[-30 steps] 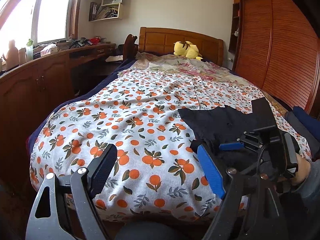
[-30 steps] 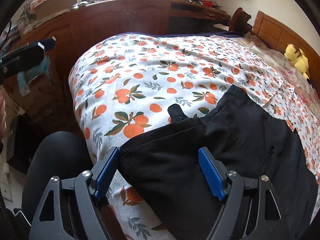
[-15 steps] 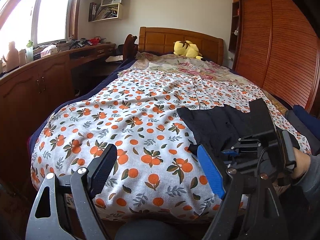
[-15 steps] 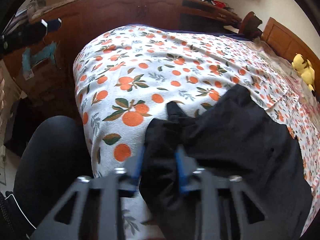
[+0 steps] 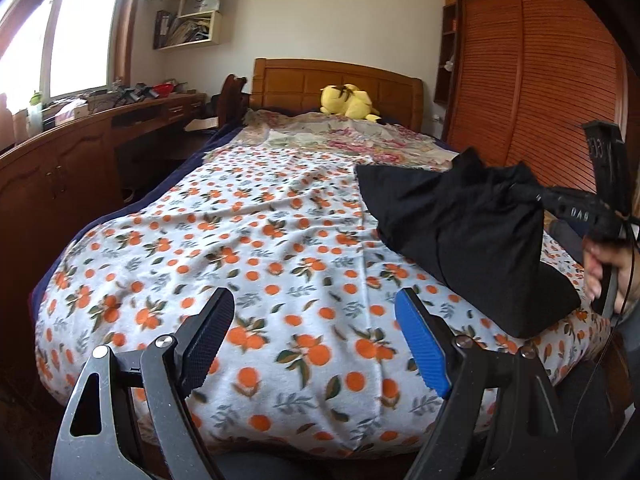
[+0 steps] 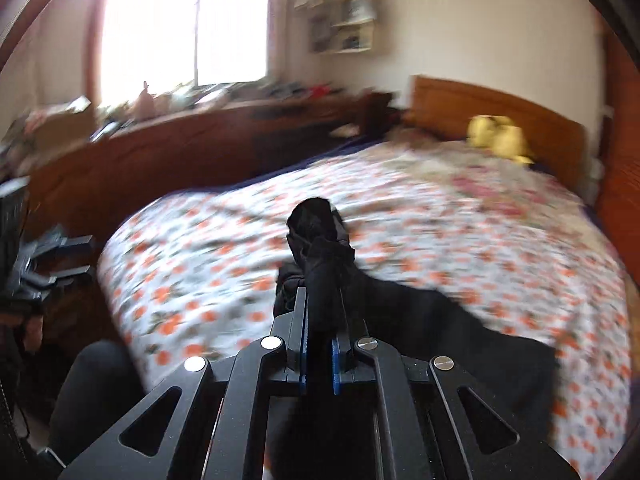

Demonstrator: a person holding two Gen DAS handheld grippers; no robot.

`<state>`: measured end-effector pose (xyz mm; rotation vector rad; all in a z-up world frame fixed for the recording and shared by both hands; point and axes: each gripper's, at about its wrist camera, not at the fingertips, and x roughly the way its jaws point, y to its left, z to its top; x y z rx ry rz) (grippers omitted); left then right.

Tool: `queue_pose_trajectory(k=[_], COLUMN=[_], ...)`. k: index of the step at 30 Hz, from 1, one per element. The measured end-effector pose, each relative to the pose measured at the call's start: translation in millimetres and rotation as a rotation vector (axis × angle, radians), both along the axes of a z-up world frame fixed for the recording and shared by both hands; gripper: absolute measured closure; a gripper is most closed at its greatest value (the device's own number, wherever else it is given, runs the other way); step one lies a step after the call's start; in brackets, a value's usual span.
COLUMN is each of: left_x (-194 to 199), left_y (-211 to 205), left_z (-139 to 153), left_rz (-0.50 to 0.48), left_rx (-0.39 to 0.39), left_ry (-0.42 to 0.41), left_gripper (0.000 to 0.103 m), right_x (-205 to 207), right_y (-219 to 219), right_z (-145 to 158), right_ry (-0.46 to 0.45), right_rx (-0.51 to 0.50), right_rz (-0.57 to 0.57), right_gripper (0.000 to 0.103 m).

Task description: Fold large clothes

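A black garment (image 5: pixel 460 232) lies on the right side of the bed, one corner pulled up into a peak. My right gripper (image 6: pixel 319 320) is shut on that corner, and a bunched tuft of the black garment (image 6: pixel 320 248) sticks out past its fingers. In the left wrist view the right gripper (image 5: pixel 532 196) comes in from the right edge, held by a hand (image 5: pixel 608 268). My left gripper (image 5: pixel 316 340) stands open over the near end of the bed with nothing between its fingers, left of the garment.
The bed carries an orange-print sheet (image 5: pixel 260 248), with a floral cover and a yellow plush toy (image 5: pixel 348 102) by the wooden headboard. A long wooden desk (image 5: pixel 80 148) runs along the left. A slatted wardrobe (image 5: pixel 532 80) stands on the right.
My right gripper closed on the garment's near corner and lifted it up and away across the bed, drawing the cloth into a peak. The left gripper shifted slightly and stayed open.
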<state>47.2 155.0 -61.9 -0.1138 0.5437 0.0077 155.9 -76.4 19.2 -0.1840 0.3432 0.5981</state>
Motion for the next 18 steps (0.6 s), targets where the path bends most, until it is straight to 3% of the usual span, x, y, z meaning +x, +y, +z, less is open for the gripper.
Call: queue_pose_trajectory(k=[7, 11, 15, 18], left_x=[34, 56, 72, 81], left_y=[-60, -96, -131, -158], left_z=[4, 7, 8, 7], left_rz=[-0.121, -0.192, -0.254, -0.298], left_rx=[0.015, 0.009, 0.003, 0.011], left_ry=[-0.003, -0.008, -0.006, 0.005], left_gripper=[0.02, 0.02, 0.02, 0.02], right_x=[-41, -62, -57, -64], right_y=[-127, -185, -208, -204], right_z=[-10, -47, -102, -111], right_ry=[-0.01, 0.049, 0.228, 0.229], right_rx=[0.111, 0.123, 0.103, 0.085], right_rz=[-0.204, -0.346, -0.39, -0.389], right_gripper=[0.096, 0.096, 0.096, 0.095])
